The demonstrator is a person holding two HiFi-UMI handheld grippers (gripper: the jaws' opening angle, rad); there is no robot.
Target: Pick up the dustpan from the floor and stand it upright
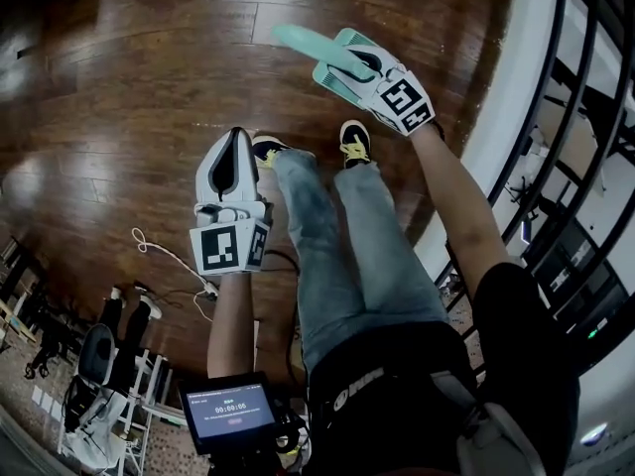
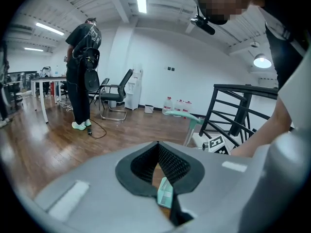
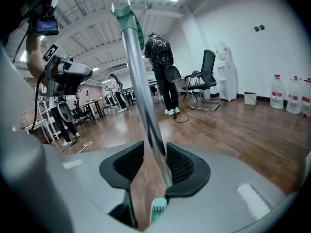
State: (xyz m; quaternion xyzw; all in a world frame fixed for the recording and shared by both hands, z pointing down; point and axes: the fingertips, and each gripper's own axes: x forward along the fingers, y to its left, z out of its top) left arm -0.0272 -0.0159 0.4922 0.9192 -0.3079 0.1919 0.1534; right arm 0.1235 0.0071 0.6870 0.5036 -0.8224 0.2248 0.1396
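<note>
The dustpan's metal pole [image 3: 138, 72] rises steeply between the jaws of my right gripper [image 3: 154, 154]. Its teal handle [image 3: 127, 11] is at the top. The pole leans on the right pad, and a gap shows at the left pad, so these jaws are open. A teal comb edge [image 3: 156, 210] shows below the jaws. In the head view the right gripper [image 1: 347, 56] is held out at upper right with the teal handle [image 1: 303, 43] poking past it. My left gripper [image 1: 238, 139] is at centre left, shut and empty [image 2: 158, 149]. From it I see the handle [image 2: 182, 115] to the right.
Wooden floor all round. The person's jeans legs and shoes [image 1: 337, 236] lie between the grippers. A black railing [image 1: 575, 167] [image 2: 238, 106] runs along the right. A person in black [image 2: 82, 57] and an office chair [image 2: 116, 93] are farther off. A cable [image 1: 164, 251] lies at the left.
</note>
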